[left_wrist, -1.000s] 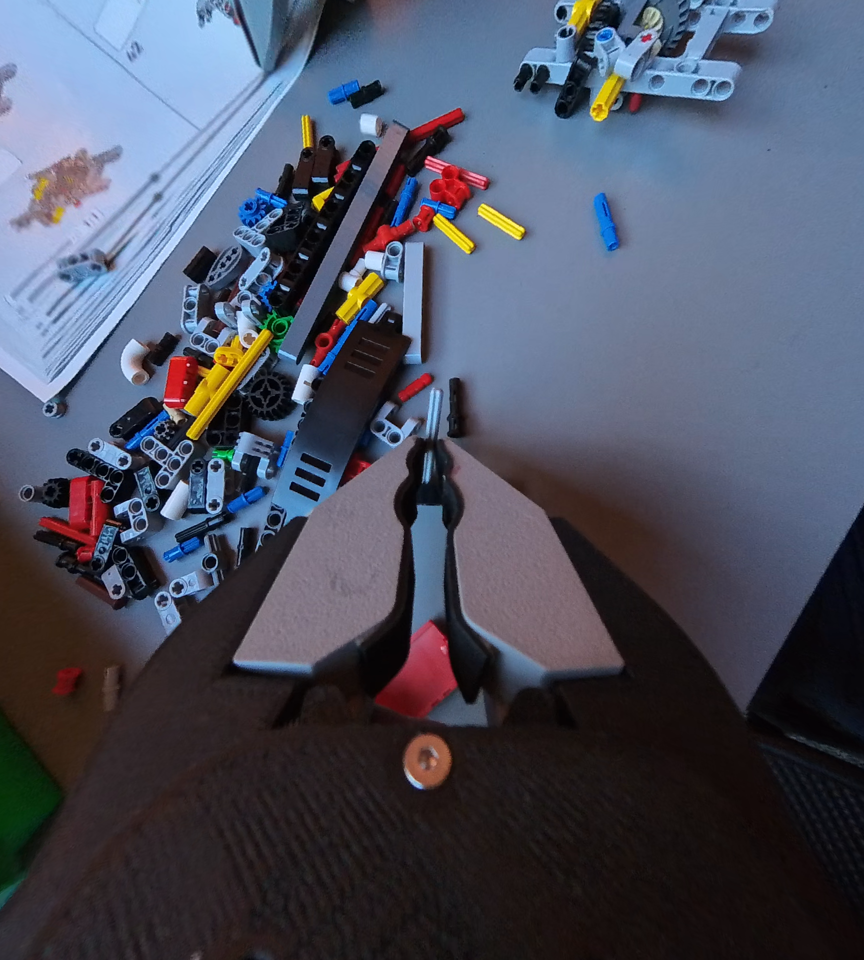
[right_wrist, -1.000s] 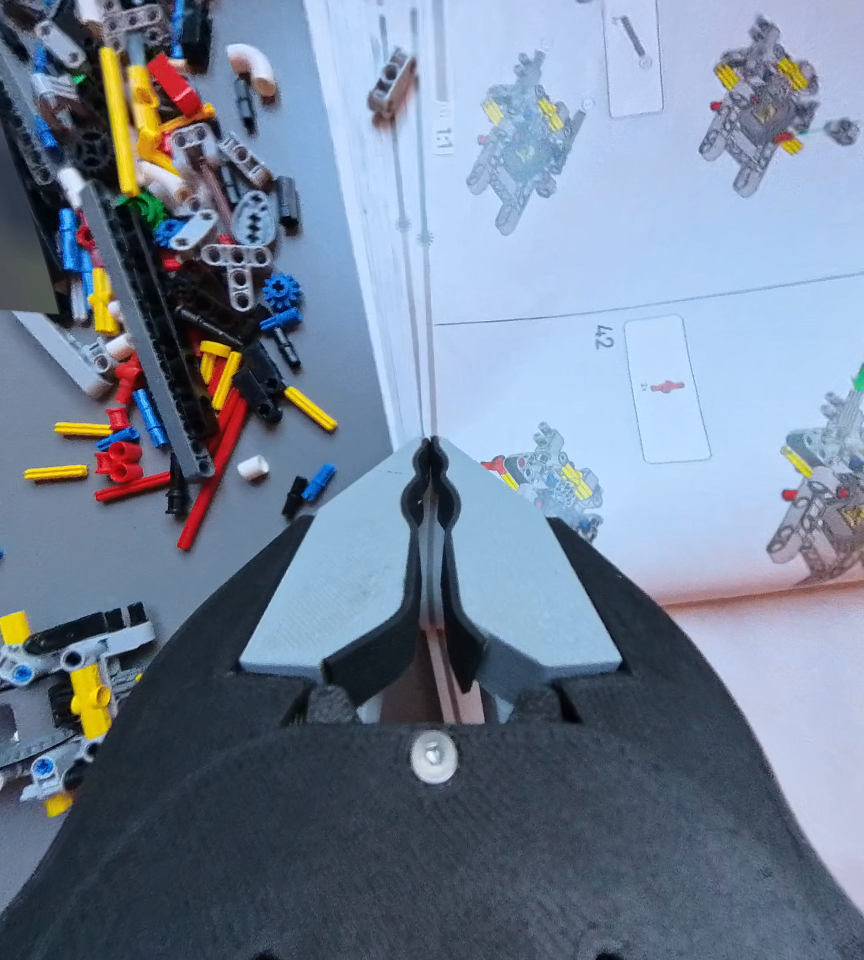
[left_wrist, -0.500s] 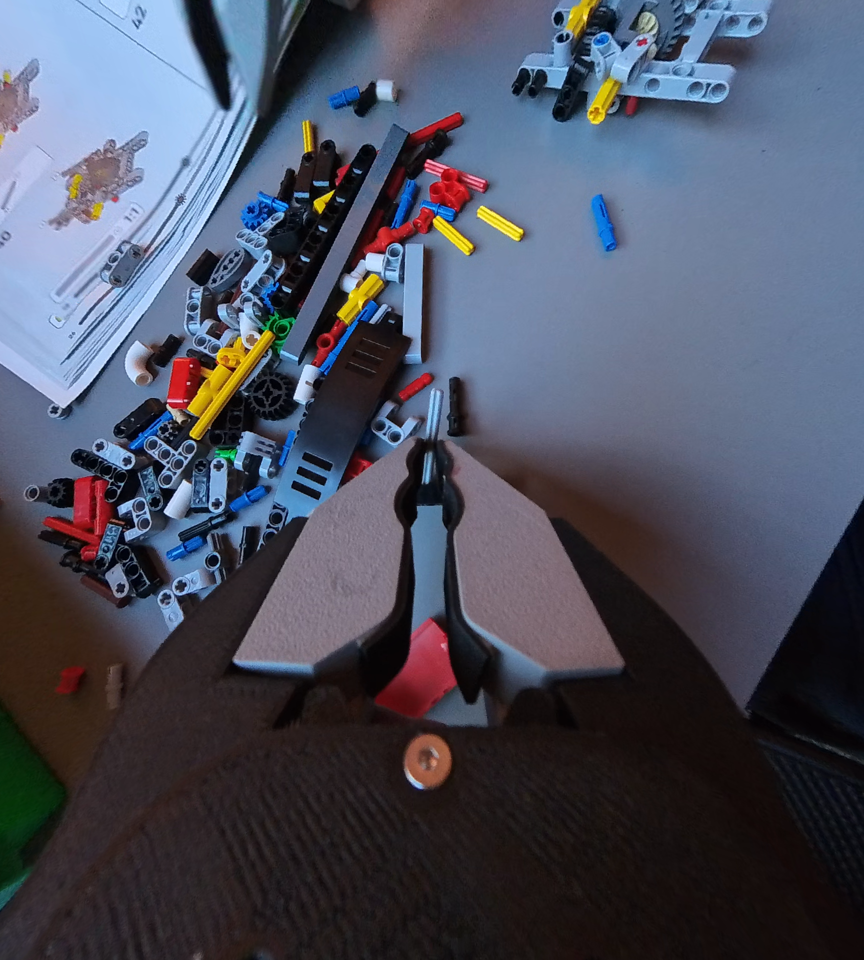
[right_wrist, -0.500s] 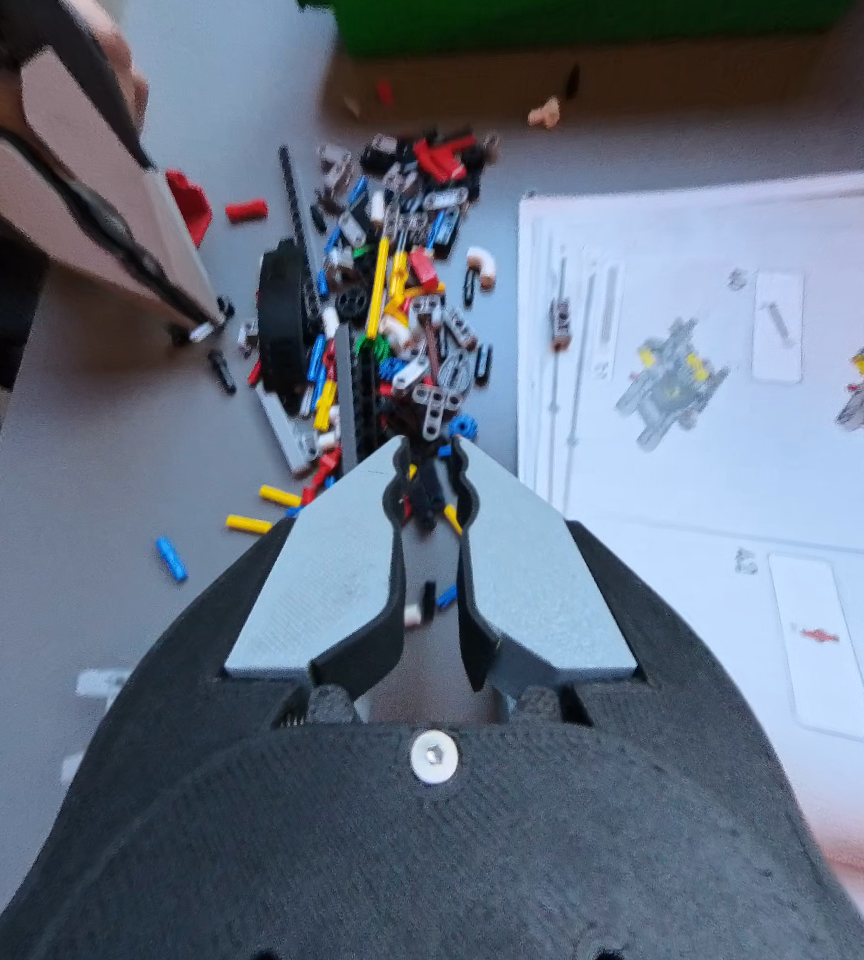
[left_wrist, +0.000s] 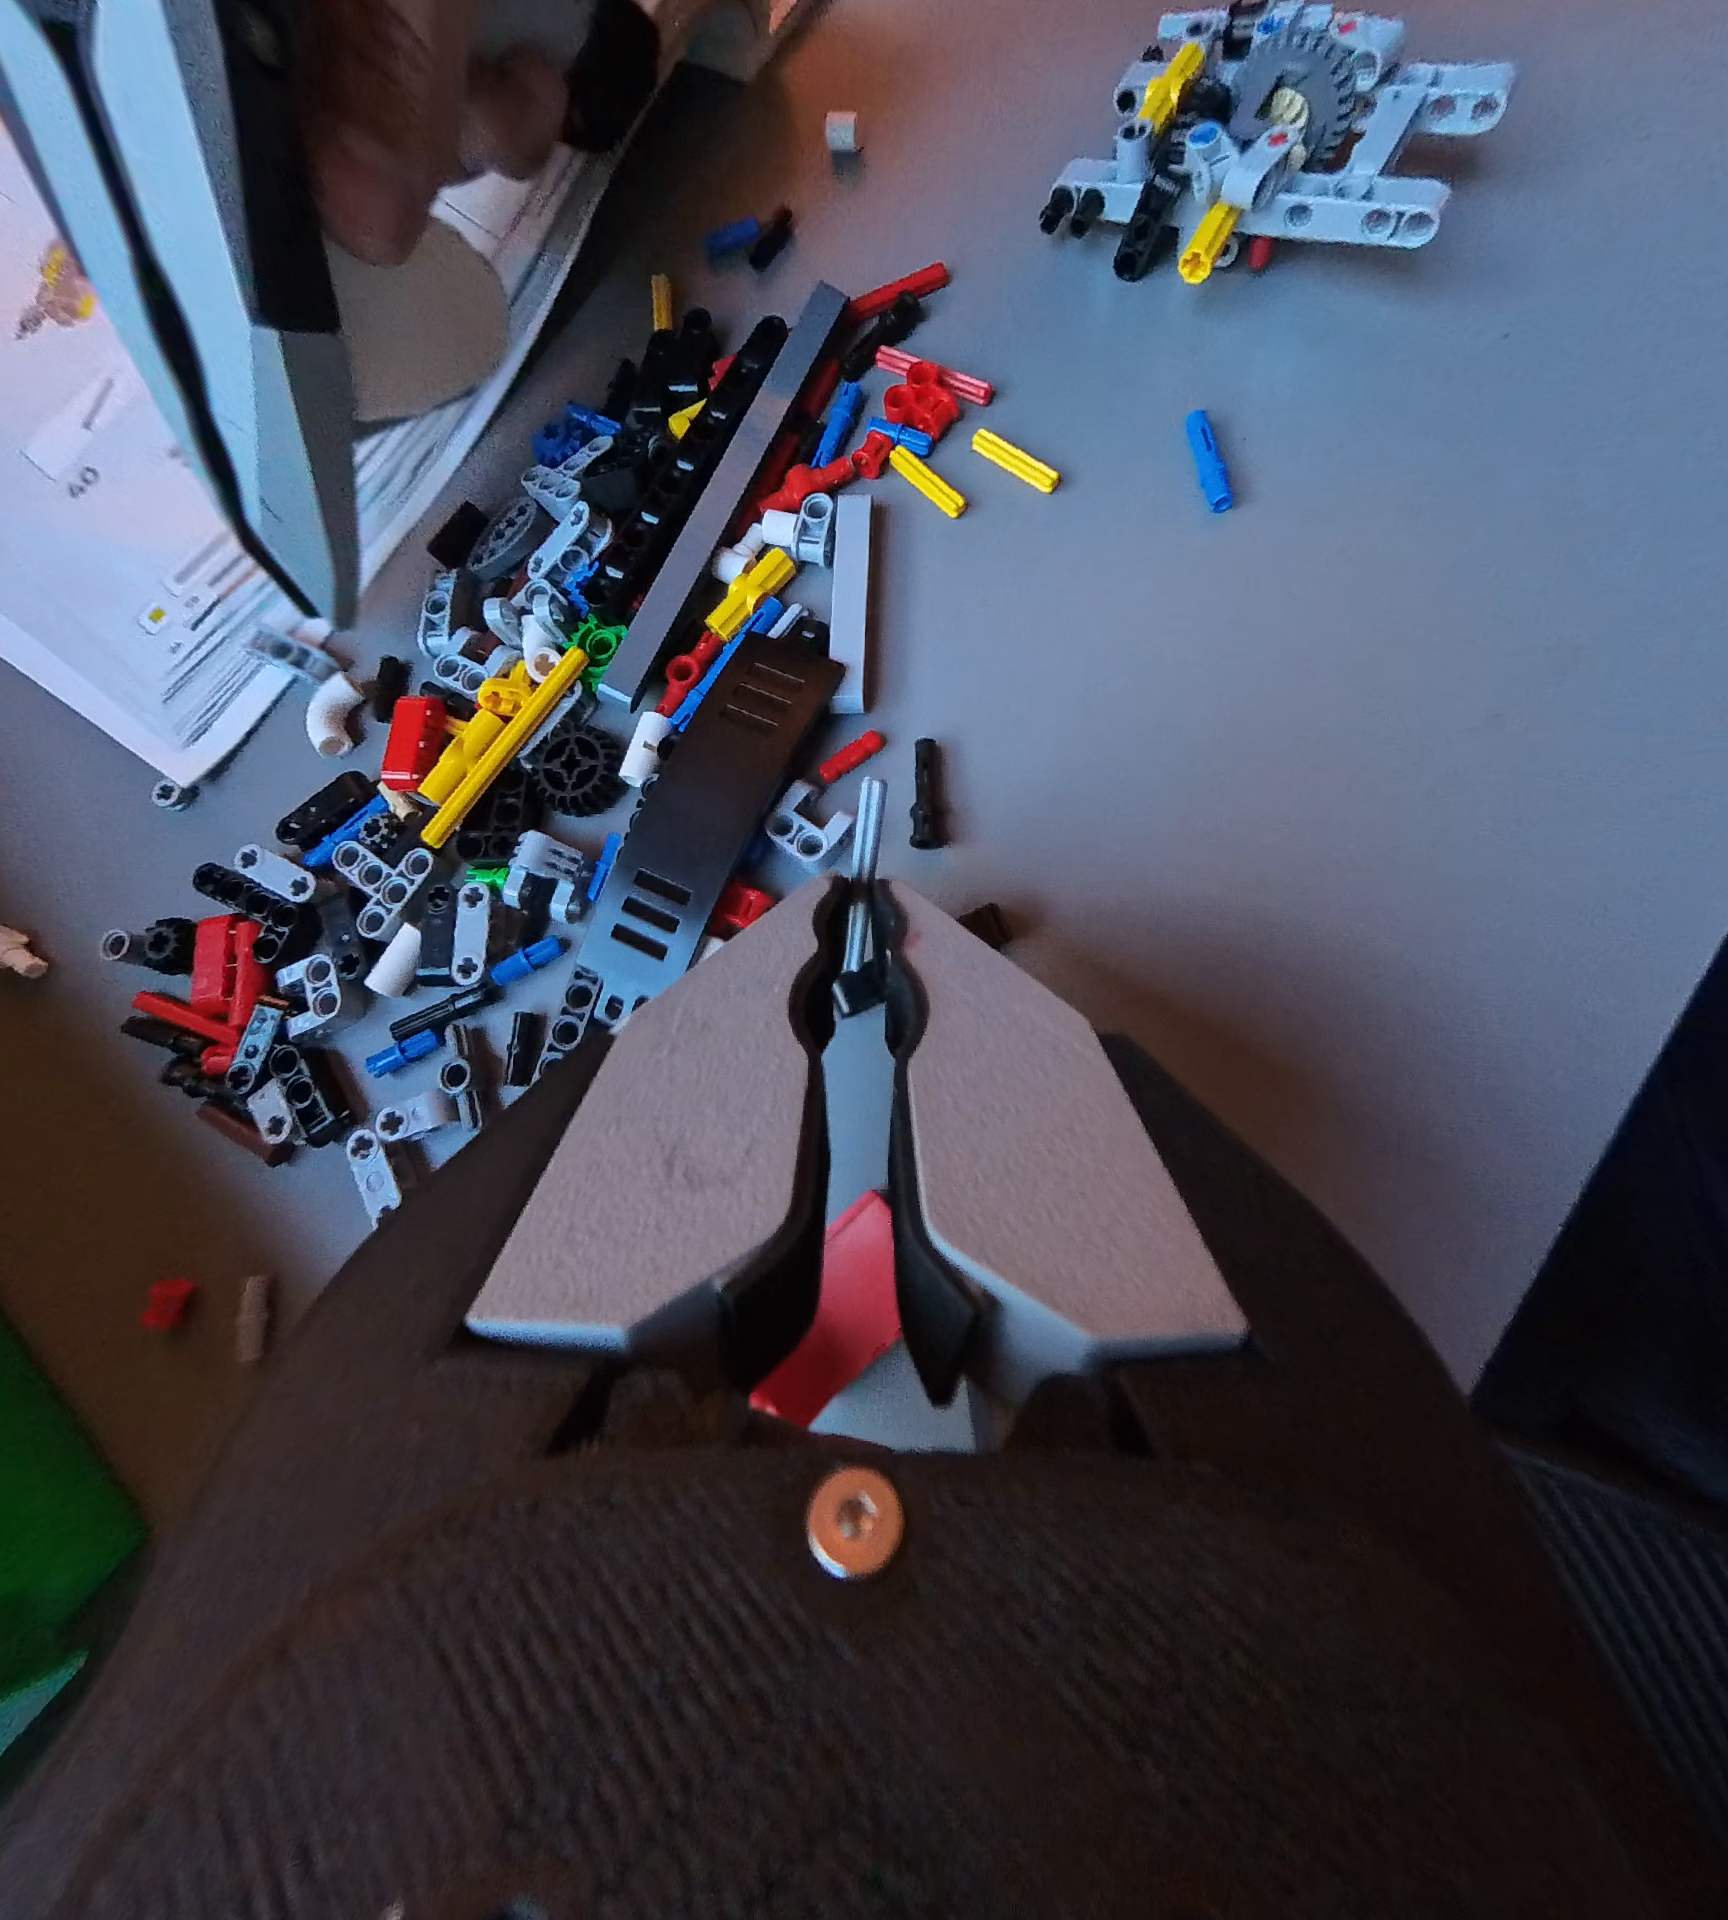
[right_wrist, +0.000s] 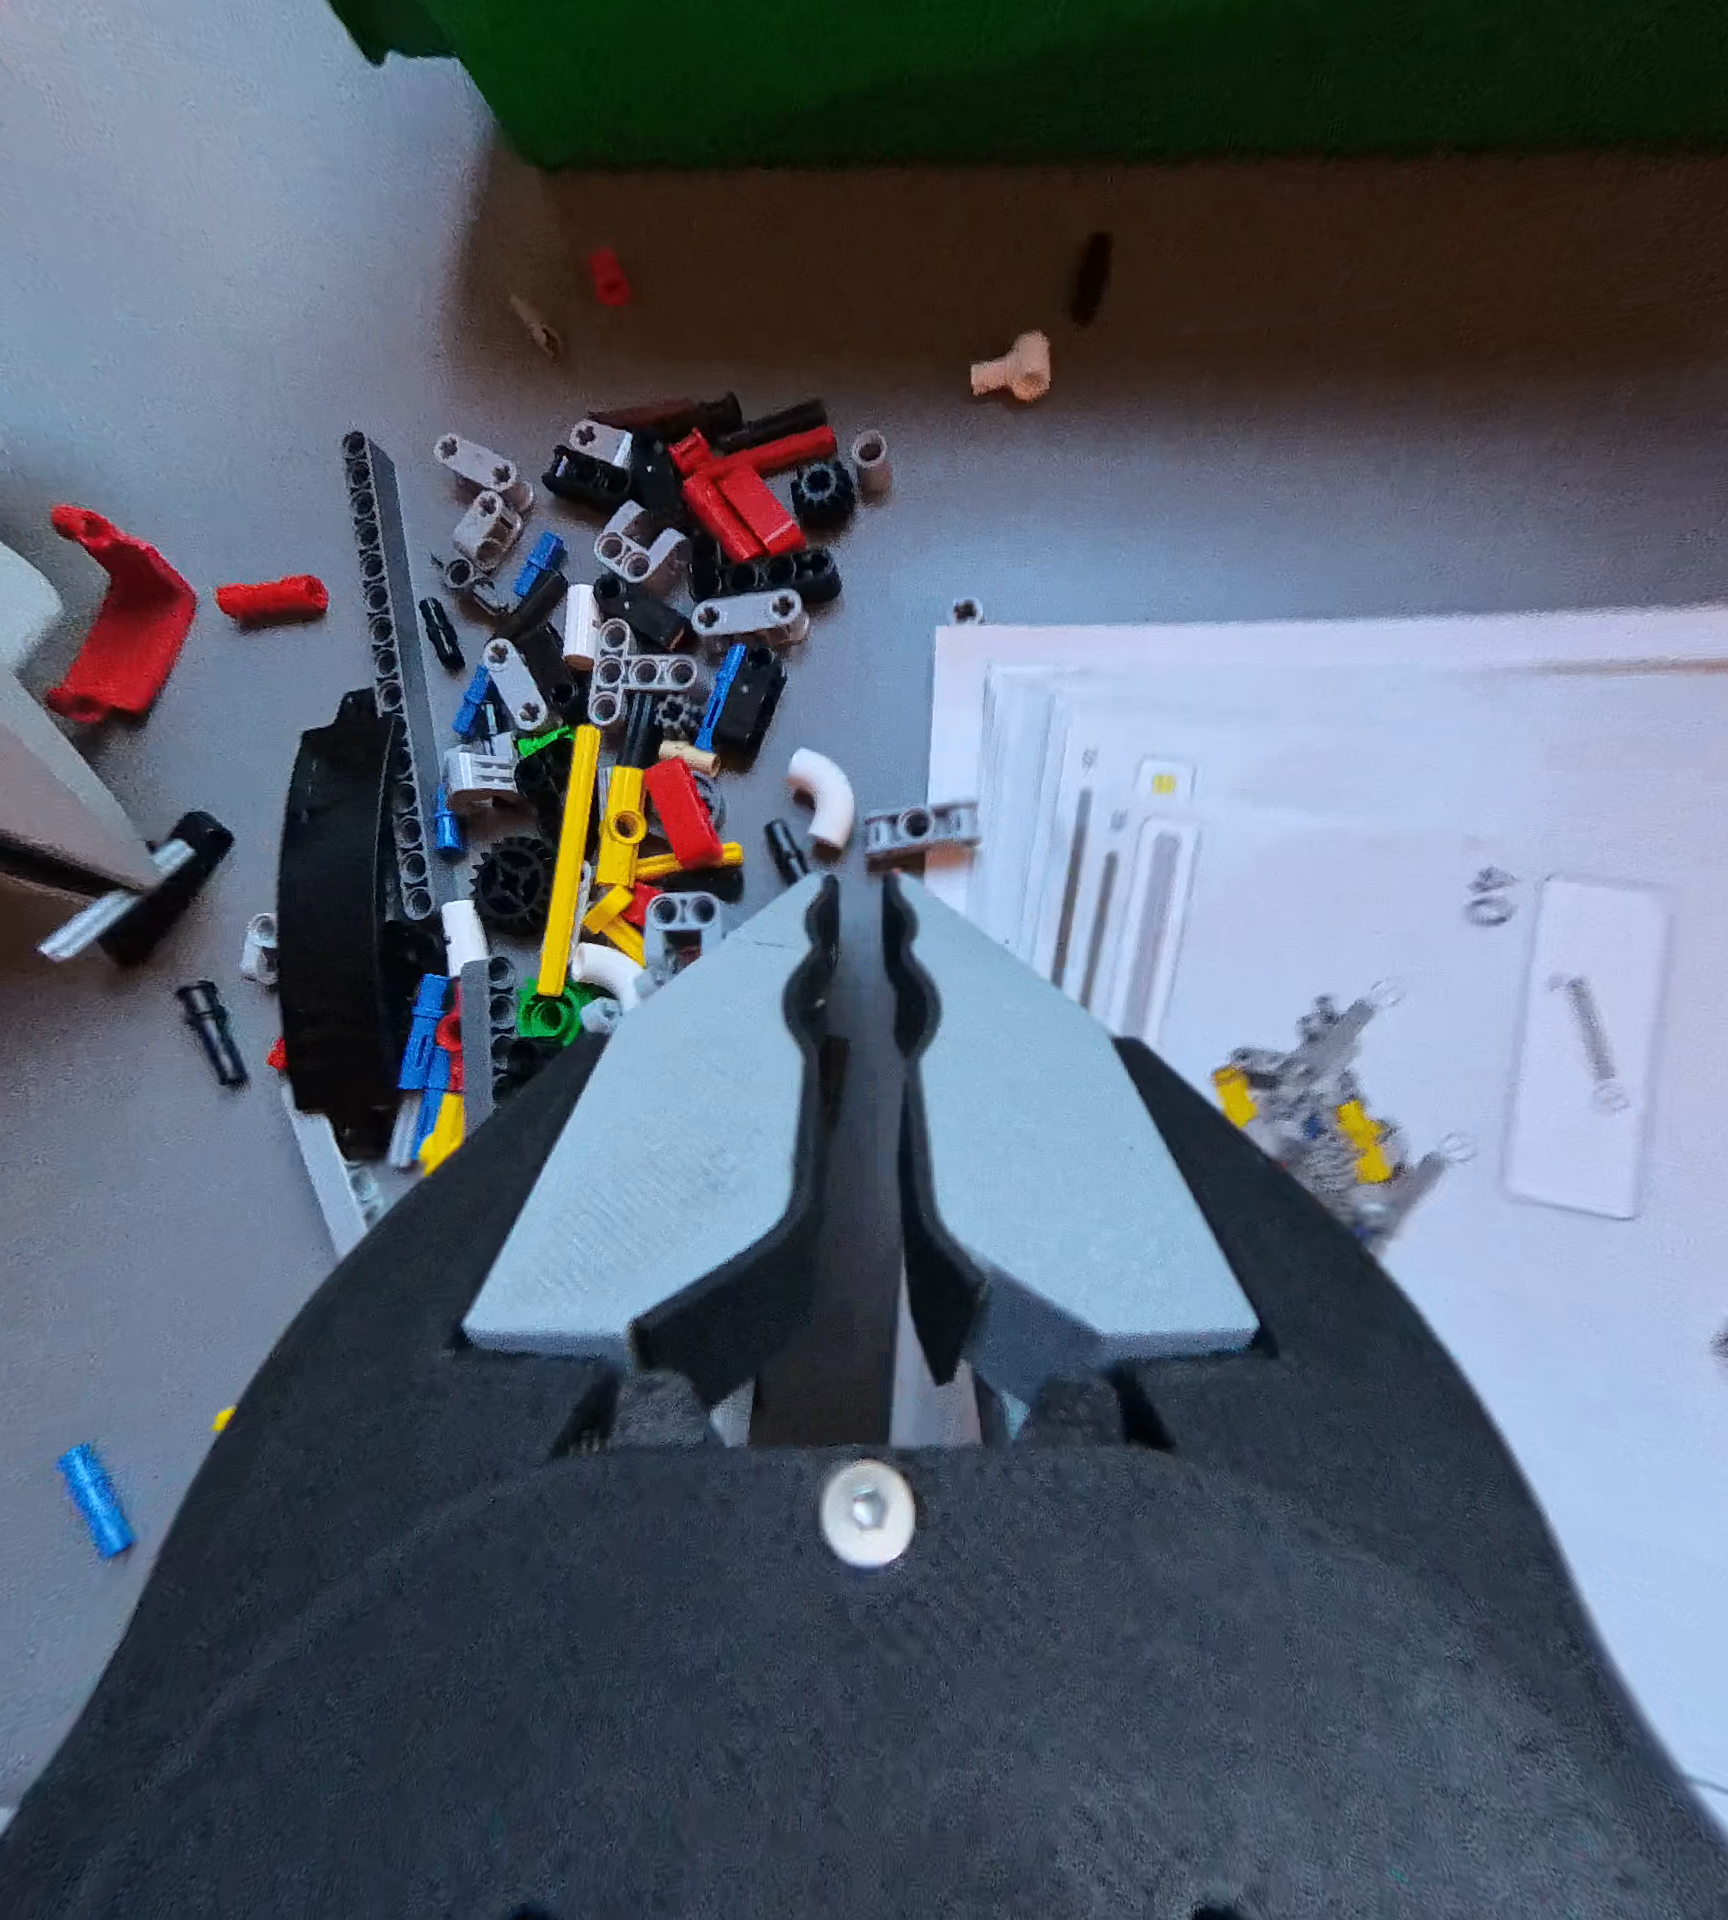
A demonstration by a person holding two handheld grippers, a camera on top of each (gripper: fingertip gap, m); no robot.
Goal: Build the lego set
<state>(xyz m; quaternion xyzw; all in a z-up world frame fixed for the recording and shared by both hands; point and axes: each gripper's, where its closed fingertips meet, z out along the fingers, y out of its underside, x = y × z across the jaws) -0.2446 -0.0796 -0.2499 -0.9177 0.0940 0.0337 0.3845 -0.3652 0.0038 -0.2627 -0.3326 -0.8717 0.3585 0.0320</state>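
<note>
Grey axle [left_wrist: 865,831] pinched in left claw [left_wrist: 865,904] beside parts pile's [left_wrist: 569,665] edge; right claw [right_wrist: 862,894] slightly parted, bare.

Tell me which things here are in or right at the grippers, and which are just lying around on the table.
At the grippers:
- left gripper: shut on a grey axle with a black piece on it
- right gripper: fingers slightly apart, nothing held; nearest a grey beam and a white elbow

Lying about:
- pile of loose parts
- instruction booklet
- part-built model
- blue pin
</note>
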